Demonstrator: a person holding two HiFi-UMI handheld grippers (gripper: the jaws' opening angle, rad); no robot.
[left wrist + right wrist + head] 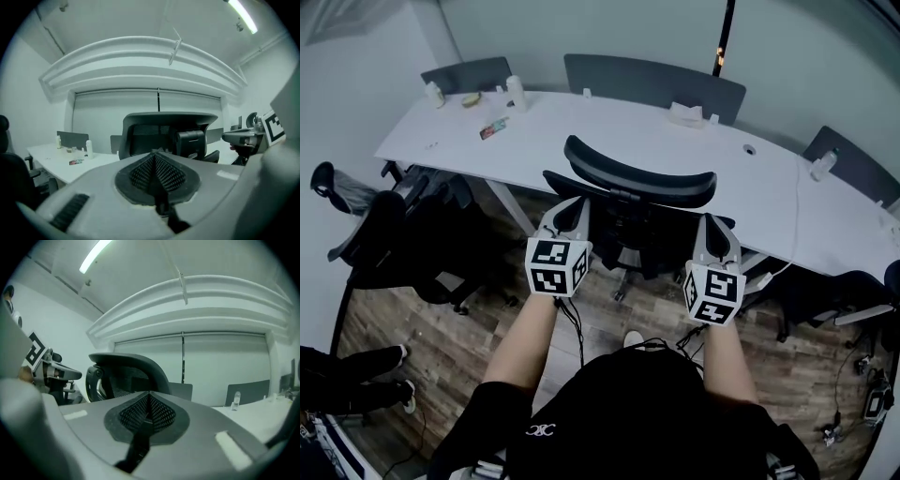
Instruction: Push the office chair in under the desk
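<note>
The black mesh office chair [637, 183] stands in front of the long white desk [609, 127], its headrest level with the desk's near edge. My left gripper [567, 214] is at the left side of the chair back, shut with nothing between its pads. My right gripper [715, 228] is at the right side of the back, also shut and empty. Whether either tip touches the chair I cannot tell. In the left gripper view the chair back [157, 133] rises just beyond the shut left gripper [154, 157]. In the right gripper view the chair back [126, 376] sits ahead and to the left of the right gripper [149, 398].
A second black chair [403, 244] stands at the left and another [825, 291] at the right under the desk. On the desk are a white bottle [516, 92], a small coloured item [494, 127] and a white box [684, 114]. Cables [853, 375] lie on the wooden floor.
</note>
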